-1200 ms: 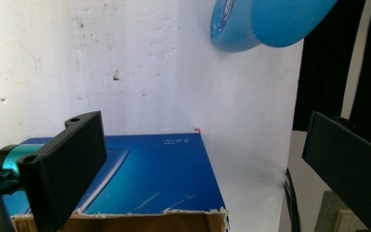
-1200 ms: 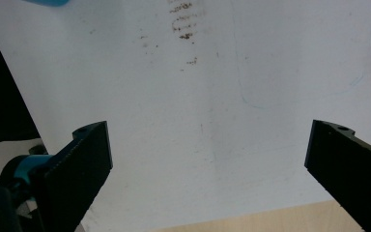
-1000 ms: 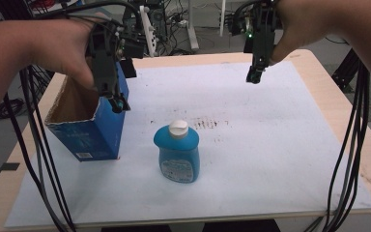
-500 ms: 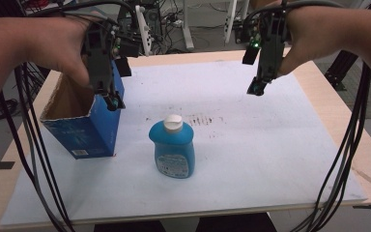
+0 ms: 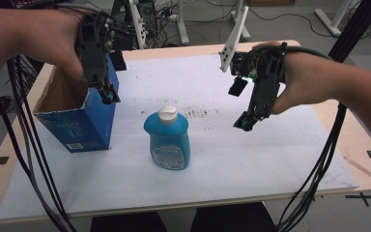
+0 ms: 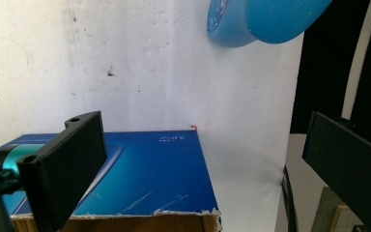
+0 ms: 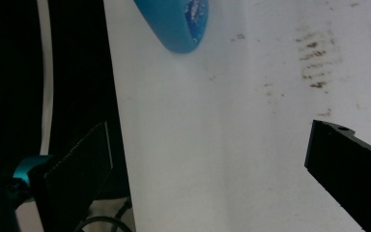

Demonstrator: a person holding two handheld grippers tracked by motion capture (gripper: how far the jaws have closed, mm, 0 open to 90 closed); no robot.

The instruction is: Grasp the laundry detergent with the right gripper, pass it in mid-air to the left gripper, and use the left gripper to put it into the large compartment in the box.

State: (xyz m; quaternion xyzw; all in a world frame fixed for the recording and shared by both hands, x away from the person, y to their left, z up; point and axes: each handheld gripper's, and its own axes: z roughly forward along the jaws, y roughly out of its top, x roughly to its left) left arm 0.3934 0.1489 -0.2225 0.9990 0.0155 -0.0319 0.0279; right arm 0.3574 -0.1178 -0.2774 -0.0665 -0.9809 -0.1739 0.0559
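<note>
**Right hand-held gripper lowered toward bottle; left holding station at box**

Item 1: right hand-held gripper (image 5: pixel 246 123). Moved over the last second from high at the far right edge of the counter (image 5: pixel 319 159) down and inward; now tilted tip-down, near the bottle's right side, not touching. Jaws spread wide in the right gripper view, nothing between them but white sheet.

Item 2: left hand-held gripper (image 5: pixel 107 96). Position little changed: poised over the near right corner of the box's open top. Jaws wide apart in the left gripper view, empty, box wall below them.

Item 3: blue bottle (image 5: pixel 167 140), white cap. Upright, mid-counter on the white sheet, just right of the box, untouched. Place on the counter unchanged.

Item 4: blue cardboard box (image 5: pixel 79 125). Upright, top open, left side of counter.

Assessment: approach under way, no grasp made. Likely aim: bottle taken by the right, then placed into the box.
</note>
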